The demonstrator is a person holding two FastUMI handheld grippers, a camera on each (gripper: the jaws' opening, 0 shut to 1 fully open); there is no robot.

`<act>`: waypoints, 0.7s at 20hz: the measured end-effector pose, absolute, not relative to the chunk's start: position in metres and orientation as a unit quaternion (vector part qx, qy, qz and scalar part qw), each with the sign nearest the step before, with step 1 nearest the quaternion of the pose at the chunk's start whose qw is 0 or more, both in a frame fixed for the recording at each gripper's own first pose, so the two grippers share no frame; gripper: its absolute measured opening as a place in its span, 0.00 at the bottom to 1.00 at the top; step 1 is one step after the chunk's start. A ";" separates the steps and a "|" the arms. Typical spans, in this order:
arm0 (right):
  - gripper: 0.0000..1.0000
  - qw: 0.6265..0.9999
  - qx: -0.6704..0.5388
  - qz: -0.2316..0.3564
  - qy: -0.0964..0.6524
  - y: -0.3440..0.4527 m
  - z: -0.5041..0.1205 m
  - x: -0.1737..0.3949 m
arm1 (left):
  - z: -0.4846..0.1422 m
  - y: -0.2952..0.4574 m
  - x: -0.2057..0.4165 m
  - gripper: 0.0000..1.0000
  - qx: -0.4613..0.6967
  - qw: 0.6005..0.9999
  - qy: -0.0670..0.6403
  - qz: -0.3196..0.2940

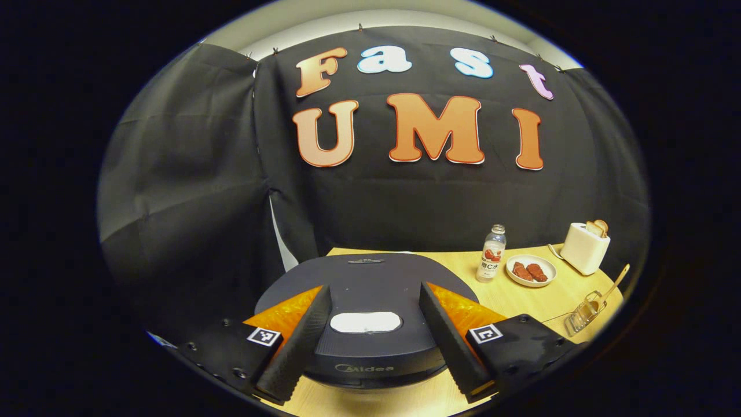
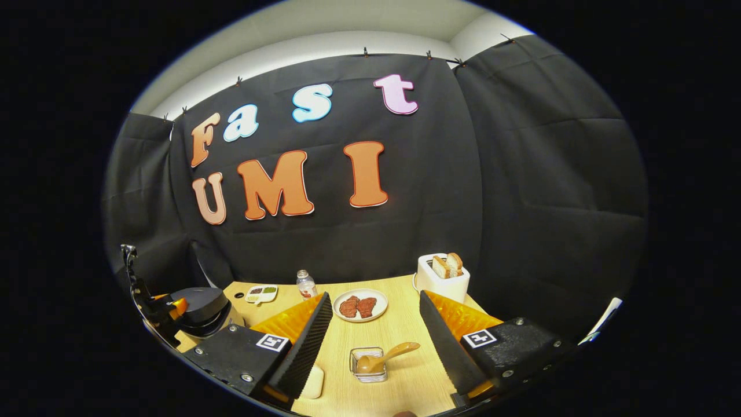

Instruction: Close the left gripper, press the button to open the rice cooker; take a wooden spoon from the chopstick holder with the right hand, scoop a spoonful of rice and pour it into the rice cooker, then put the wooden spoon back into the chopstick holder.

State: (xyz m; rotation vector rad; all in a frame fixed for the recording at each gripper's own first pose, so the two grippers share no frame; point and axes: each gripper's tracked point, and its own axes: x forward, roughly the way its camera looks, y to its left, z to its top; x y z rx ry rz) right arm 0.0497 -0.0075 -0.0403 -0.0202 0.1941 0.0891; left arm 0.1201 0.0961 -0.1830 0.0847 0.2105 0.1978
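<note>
The dark rice cooker (image 1: 370,289) sits with its lid down, right under my left gripper (image 1: 374,288). That gripper is open, one finger on each side of the white button (image 1: 365,322). In the right gripper view the cooker (image 2: 202,310) stands at the far left with the left gripper (image 2: 159,307) over it. My right gripper (image 2: 375,295) is open and holds nothing. Below and between its fingers stands the clear chopstick holder (image 2: 368,366), with the wooden spoon (image 2: 386,356) leaning in it, handle to the right. The holder (image 1: 583,313) and spoon (image 1: 616,282) also show at the right table edge.
A white plate with meat (image 2: 360,305), a small bottle (image 2: 305,285), a white toaster with bread (image 2: 443,278) and a small condiment dish (image 2: 261,293) stand toward the back of the wooden table (image 2: 405,336). A pale object (image 2: 313,382) lies partly behind my right gripper's left finger.
</note>
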 end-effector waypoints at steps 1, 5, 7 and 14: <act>0.94 0.994 -0.010 0.043 0.097 -0.010 -0.040 0.050 | -0.189 0.097 0.120 1.00 0.043 0.988 0.105 0.104; 0.94 0.994 -0.004 0.038 0.099 -0.019 -0.042 0.049 | -0.212 0.099 0.116 1.00 0.038 0.986 0.111 0.120; 0.94 0.994 -0.003 0.037 0.100 -0.022 -0.044 0.048 | -0.220 0.100 0.113 1.00 0.040 0.986 0.109 0.123; 0.94 0.994 0.002 0.034 0.106 -0.026 -0.052 0.047 | -0.230 0.103 0.111 1.00 0.041 0.987 0.109 0.106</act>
